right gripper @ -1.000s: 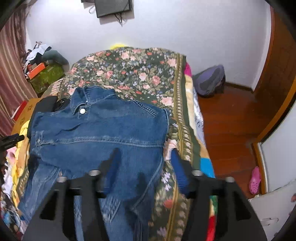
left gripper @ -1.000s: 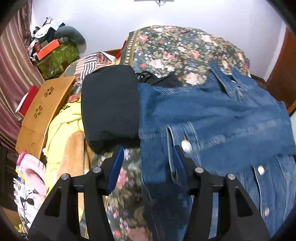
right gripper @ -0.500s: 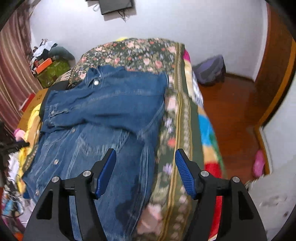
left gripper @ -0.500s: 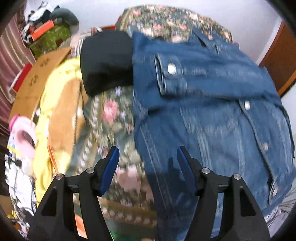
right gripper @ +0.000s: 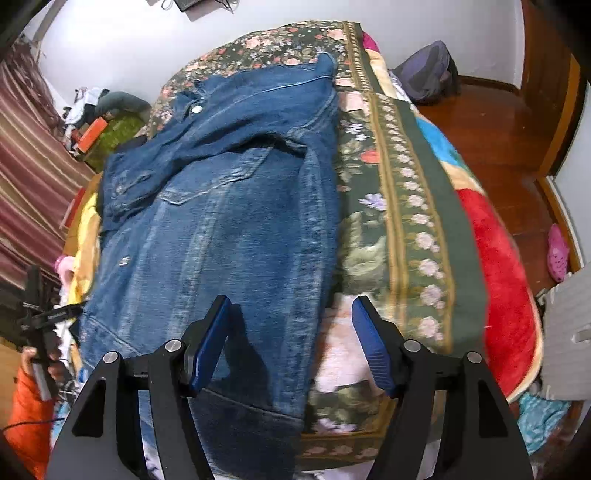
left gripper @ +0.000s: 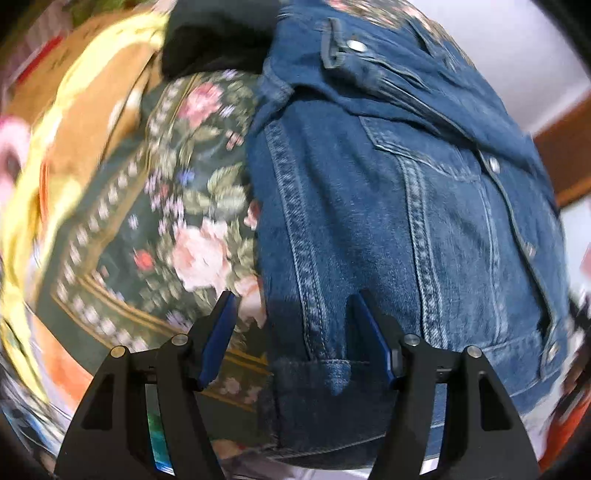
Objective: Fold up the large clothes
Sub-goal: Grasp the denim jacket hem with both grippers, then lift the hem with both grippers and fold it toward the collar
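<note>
A blue denim jacket (right gripper: 229,206) lies front up on a floral bedspread (right gripper: 399,192), both sleeves folded across its chest. In the left wrist view the jacket (left gripper: 399,229) fills the right half. My left gripper (left gripper: 293,317) is open, low over the jacket's hem at its left corner, with the side edge between the fingers. My right gripper (right gripper: 291,325) is open over the hem's right corner; the jacket's right edge runs between its fingers. Neither holds cloth.
A black folded garment (left gripper: 218,33) lies beyond the jacket's left shoulder. Yellow and orange cloth (left gripper: 85,122) is piled left of the bedspread (left gripper: 184,221). A red blanket (right gripper: 502,273) hangs off the bed's right side. Wooden floor (right gripper: 491,122) and a grey bag (right gripper: 428,74) lie beyond.
Both grippers have drawn back from the folded sleeves toward the jacket's hem and dropped closer to the cloth. Both stayed open.
</note>
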Demonstrator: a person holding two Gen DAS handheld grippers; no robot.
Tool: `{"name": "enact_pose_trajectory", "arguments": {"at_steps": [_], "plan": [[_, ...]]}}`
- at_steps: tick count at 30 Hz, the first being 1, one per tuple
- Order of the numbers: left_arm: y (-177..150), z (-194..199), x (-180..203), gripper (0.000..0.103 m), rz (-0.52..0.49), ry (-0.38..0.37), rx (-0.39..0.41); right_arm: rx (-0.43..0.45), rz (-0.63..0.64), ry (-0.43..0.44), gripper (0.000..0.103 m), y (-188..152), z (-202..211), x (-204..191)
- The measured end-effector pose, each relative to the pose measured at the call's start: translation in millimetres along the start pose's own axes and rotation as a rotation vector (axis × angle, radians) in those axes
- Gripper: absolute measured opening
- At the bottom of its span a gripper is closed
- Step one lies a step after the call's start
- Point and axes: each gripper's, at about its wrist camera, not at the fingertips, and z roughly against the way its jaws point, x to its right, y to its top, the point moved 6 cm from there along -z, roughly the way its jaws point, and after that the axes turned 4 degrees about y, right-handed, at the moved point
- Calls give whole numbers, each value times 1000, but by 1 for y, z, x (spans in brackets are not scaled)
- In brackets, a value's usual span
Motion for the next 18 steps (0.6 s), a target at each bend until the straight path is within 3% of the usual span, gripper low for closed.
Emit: {"name": "enact_pose_trajectory", "arguments": {"at_steps": [5, 7, 8, 11, 12, 13, 15, 18], "plan": [[-12, 2, -3, 64, 71, -189, -45, 26, 18, 29, 64, -2, -5, -15], [-18, 6, -1, 62, 56, -227, -49, 34, 22, 35, 56, -4, -6, -17], [-19, 8, 1, 61, 44, -236, -46, 27, 18, 59, 45, -2, -6, -19], [-20, 19, 6, 44, -16, -222, -19, 19, -24, 130, 19, 1, -4, -21], [-19, 23, 9, 28, -35, -204, -7, 29, -46, 163, 16, 7, -1, -20], [-15, 24, 9, 21, -54, -187, 3, 35, -57, 186, 14, 10, 1, -21], [-7, 35, 17, 16, -87, -186, 42, 60, -101, 260, 12, 21, 6, -22], [12, 59, 37, 15, -159, -166, 133, 87, -83, 304, 8, 44, 10, -34]]}}
